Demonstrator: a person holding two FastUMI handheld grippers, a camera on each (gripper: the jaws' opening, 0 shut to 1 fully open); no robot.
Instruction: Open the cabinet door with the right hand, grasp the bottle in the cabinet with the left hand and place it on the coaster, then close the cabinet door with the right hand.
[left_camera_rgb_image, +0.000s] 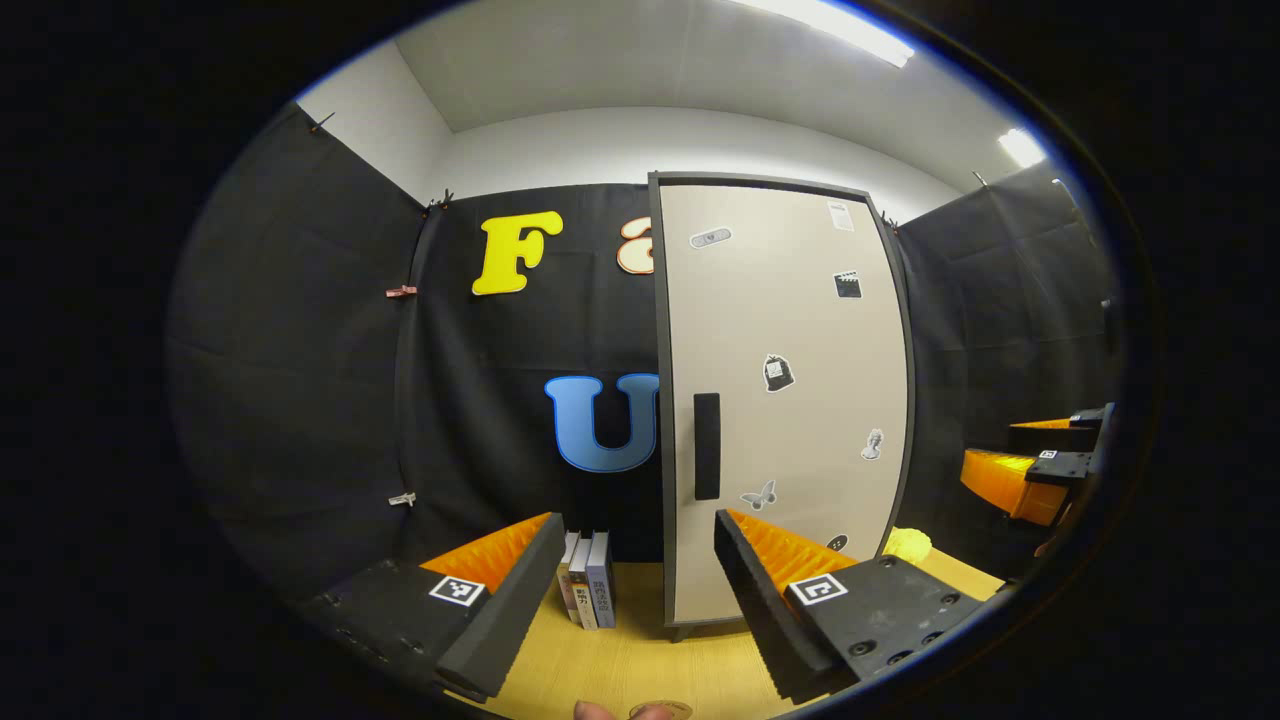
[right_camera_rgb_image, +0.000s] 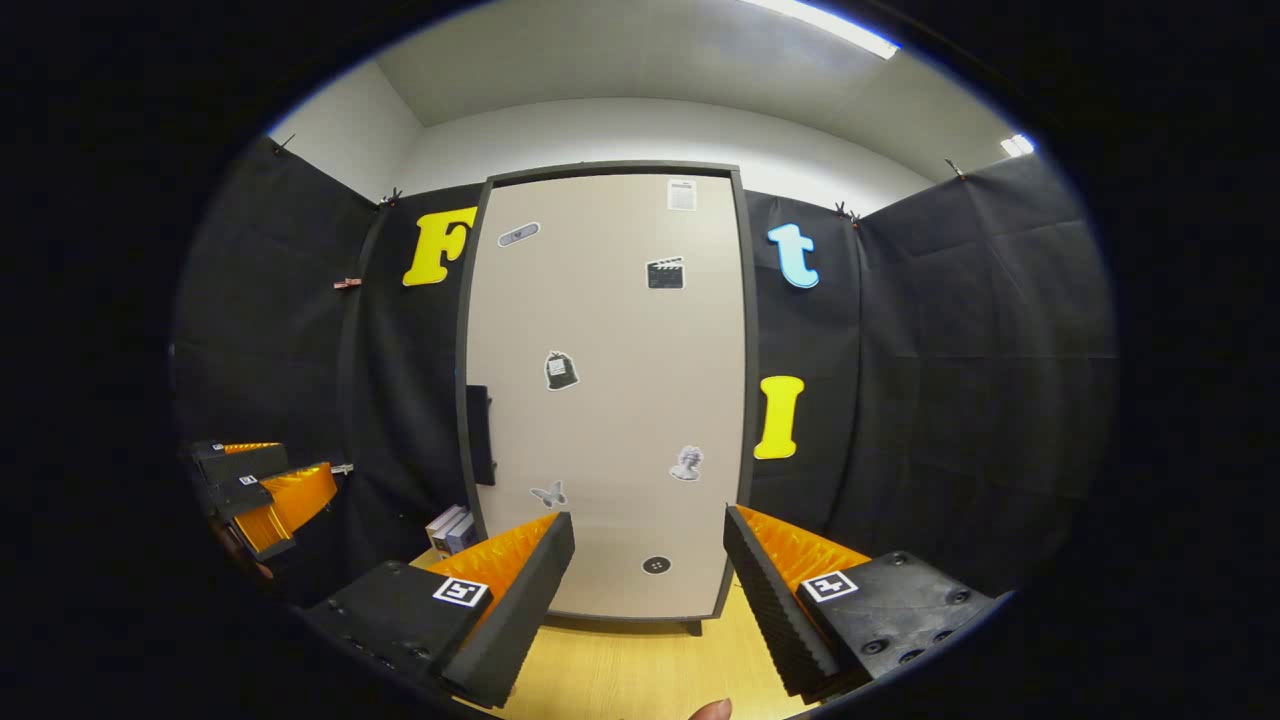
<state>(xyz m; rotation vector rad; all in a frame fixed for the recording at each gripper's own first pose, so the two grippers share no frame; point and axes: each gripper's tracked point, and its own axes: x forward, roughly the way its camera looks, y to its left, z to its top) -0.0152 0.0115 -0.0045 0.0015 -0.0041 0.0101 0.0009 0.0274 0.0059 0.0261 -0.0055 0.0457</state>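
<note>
Cabinet door (right_camera_rgb_image: 610, 390) closed; bottle presumably behind it, unseen.
Right gripper (right_camera_rgb_image: 645, 590) and left gripper (left_camera_rgb_image: 635, 600) both spread, empty, short of the cabinet. Door looks rigid and light; best hold likely the dark vertical handle (right_camera_rgb_image: 479, 435) at its left edge.

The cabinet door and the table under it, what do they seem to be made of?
The cabinet door looks like a smooth, matt beige laminated board in a dark frame, with flat stickers on it; whether wood or metal lies beneath is unclear. Its handle looks like dark matt plastic or metal. The table shows pale wood grain, probably a veneer or printed laminate.
</note>
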